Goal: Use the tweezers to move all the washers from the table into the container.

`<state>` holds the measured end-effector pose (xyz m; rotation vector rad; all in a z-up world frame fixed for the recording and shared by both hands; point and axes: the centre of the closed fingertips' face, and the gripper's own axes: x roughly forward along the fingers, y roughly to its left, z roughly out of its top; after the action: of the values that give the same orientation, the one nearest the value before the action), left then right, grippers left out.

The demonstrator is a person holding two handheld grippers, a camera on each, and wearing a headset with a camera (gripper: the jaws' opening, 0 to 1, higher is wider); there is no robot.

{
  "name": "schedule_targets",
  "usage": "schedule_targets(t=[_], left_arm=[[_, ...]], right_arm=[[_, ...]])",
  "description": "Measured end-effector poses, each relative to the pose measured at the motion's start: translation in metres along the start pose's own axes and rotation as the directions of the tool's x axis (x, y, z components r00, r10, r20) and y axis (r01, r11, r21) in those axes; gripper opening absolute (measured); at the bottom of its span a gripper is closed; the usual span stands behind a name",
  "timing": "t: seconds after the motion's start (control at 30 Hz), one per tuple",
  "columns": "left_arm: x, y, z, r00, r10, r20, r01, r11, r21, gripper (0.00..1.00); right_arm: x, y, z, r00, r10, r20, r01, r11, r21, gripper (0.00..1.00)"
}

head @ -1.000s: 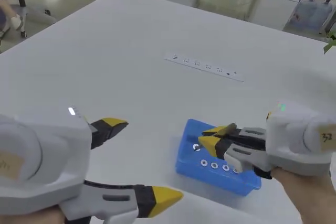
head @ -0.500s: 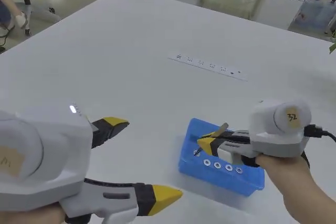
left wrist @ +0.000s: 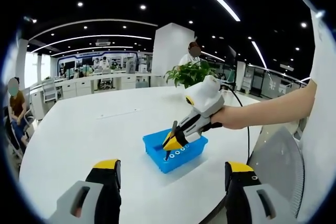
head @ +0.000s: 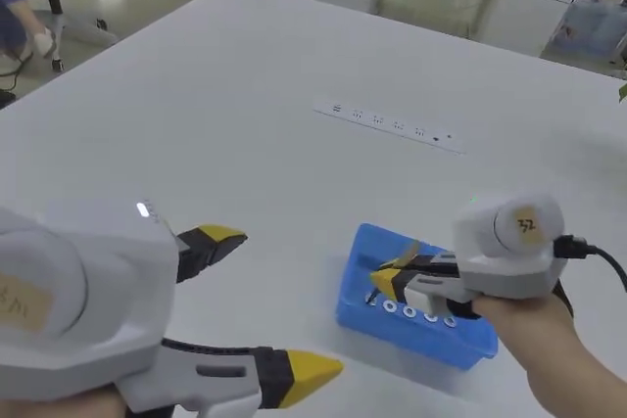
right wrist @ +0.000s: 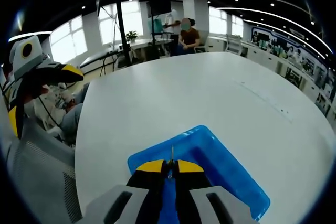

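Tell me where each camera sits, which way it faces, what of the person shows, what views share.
Head view: on the headset, facing forward and down at the table; the open left gripper, the right gripper and a hand show.
Left gripper view: on the left gripper, facing along its open jaws toward the blue container and the person's forearm.
Right gripper view: on the right gripper, facing along jaws shut on the tweezers into the container.
Shared: all three show the container.
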<state>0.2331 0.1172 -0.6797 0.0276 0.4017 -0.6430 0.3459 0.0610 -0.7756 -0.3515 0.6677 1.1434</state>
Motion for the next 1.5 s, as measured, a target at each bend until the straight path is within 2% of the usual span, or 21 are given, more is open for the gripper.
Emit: schedule_targets(t=[0.2, 0.4, 0.53, 0.73, 0.8, 0.9, 0.97, 1.07, 1.1, 1.23, 1.27, 1.33, 1.4, 1.47, 1.5], left_arm=[[0.002, -0.003, 0.002, 0.9998, -0.017, -0.007, 0.017, 1.000, 0.009, 0.80], [0.007, -0.007, 0.002, 0.9990, -0.038, -0.024, 0.038, 0.999, 0.026, 0.76], [0.011, -0.012, 0.006, 0.9981, -0.057, -0.022, 0.058, 0.998, 0.036, 0.73], [0.021, -0.023, 0.011, 0.9939, -0.108, -0.026, 0.109, 0.992, 0.064, 0.70], [0.023, -0.026, 0.012, 0.9921, -0.123, -0.024, 0.125, 0.990, 0.071, 0.68], [0.026, -0.033, 0.012, 0.9879, -0.152, -0.034, 0.154, 0.984, 0.085, 0.64], [0.029, -0.039, 0.009, 0.9828, -0.176, -0.056, 0.180, 0.979, 0.091, 0.60], [0.034, -0.050, 0.007, 0.9742, -0.213, -0.074, 0.220, 0.969, 0.112, 0.53], [0.036, -0.057, 0.006, 0.9679, -0.237, -0.083, 0.246, 0.961, 0.126, 0.50], [0.043, -0.073, 0.001, 0.9540, -0.279, -0.110, 0.294, 0.944, 0.153, 0.40], [0.044, -0.079, 0.000, 0.9461, -0.300, -0.122, 0.318, 0.933, 0.167, 0.37], [0.046, -0.085, -0.002, 0.9389, -0.316, -0.136, 0.338, 0.923, 0.184, 0.32], [0.047, -0.089, -0.003, 0.9324, -0.331, -0.146, 0.354, 0.915, 0.192, 0.28], [0.045, -0.094, -0.007, 0.9150, -0.366, -0.170, 0.395, 0.899, 0.188, 0.23], [0.045, -0.094, -0.008, 0.9124, -0.369, -0.178, 0.400, 0.895, 0.197, 0.21]], right_arm=[[-0.008, 0.000, 0.000, 0.9998, -0.017, 0.008, 0.017, 1.000, 0.002, 0.04], [-0.035, 0.008, 0.014, 0.9943, -0.056, 0.091, 0.056, 0.998, 0.001, 0.03], [-0.059, 0.018, 0.023, 0.9817, -0.079, 0.173, 0.074, 0.997, 0.033, 0.03], [-0.077, 0.031, 0.012, 0.9810, -0.076, 0.179, 0.067, 0.996, 0.057, 0.04], [-0.080, 0.036, 0.004, 0.9834, -0.074, 0.165, 0.066, 0.996, 0.057, 0.04], [-0.080, 0.048, -0.011, 0.9912, -0.035, 0.128, 0.030, 0.999, 0.044, 0.04], [-0.078, 0.057, -0.019, 0.9953, -0.007, 0.096, 0.006, 1.000, 0.013, 0.04], [-0.074, 0.071, -0.031, 0.9992, 0.023, 0.034, -0.019, 0.995, -0.100, 0.04], [-0.072, 0.076, -0.034, 0.9993, 0.034, 0.016, -0.031, 0.991, -0.130, 0.04], [-0.065, 0.099, -0.041, 0.9946, 0.095, -0.040, -0.102, 0.966, -0.238, 0.04], [-0.063, 0.105, -0.043, 0.9927, 0.106, -0.058, -0.118, 0.955, -0.273, 0.04], [-0.059, 0.115, -0.044, 0.9900, 0.119, -0.075, -0.137, 0.941, -0.311, 0.04], [-0.055, 0.122, -0.045, 0.9876, 0.132, -0.086, -0.152, 0.937, -0.313, 0.04], [-0.054, 0.126, -0.046, 0.9857, 0.138, -0.097, -0.163, 0.929, -0.333, 0.04], [-0.053, 0.127, -0.046, 0.9853, 0.138, -0.100, -0.164, 0.927, -0.337, 0.04]])
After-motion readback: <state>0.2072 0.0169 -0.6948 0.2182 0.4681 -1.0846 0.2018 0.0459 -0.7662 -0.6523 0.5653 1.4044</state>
